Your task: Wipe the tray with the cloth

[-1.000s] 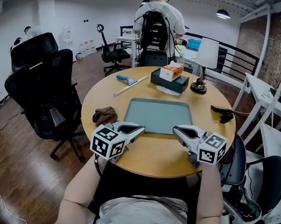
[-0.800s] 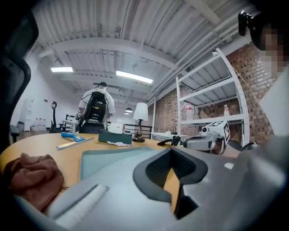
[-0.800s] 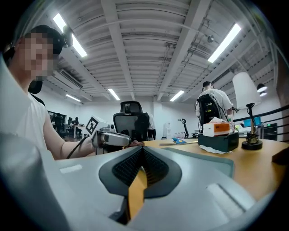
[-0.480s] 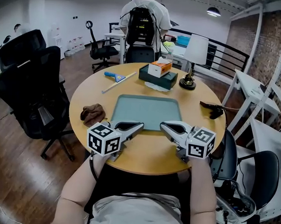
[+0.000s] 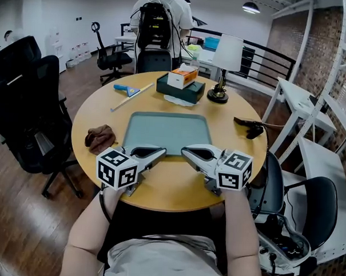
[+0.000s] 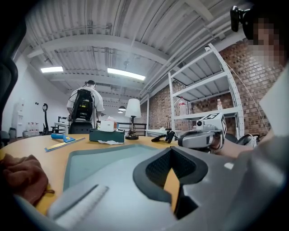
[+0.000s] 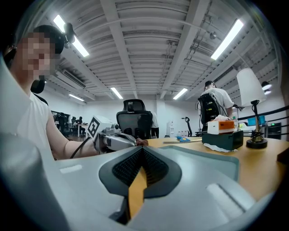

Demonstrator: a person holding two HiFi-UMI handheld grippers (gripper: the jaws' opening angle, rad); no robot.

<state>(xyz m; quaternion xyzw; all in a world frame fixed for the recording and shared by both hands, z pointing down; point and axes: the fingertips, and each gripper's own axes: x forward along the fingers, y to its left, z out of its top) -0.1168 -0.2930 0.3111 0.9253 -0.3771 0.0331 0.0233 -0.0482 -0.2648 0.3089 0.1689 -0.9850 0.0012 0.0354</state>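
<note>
A: Where did the cloth (image 5: pixel 100 137) lie?
B: Bunched on the bench (image 5: pixel 176 193), left of the left tool (image 5: pixel 160 153) and slightly ahead of it. It was well apart from the right tool (image 5: pixel 187 150).
A: And the tray (image 5: pixel 164 131)?
B: Just beyond both tool tips, long axis crosswise.
A: Jaws?
B: Both tools were closed on nothing.
A: Any writing?
B: None legible; the orange tissue box (image 5: pixel 182 78) sat too far off.

One tray (image 5: pixel 167 131), one cloth (image 5: pixel 99 138), two tools (image 5: pixel 161 153) (image 5: pixel 185 150), one lamp (image 5: pixel 225 57).
</note>
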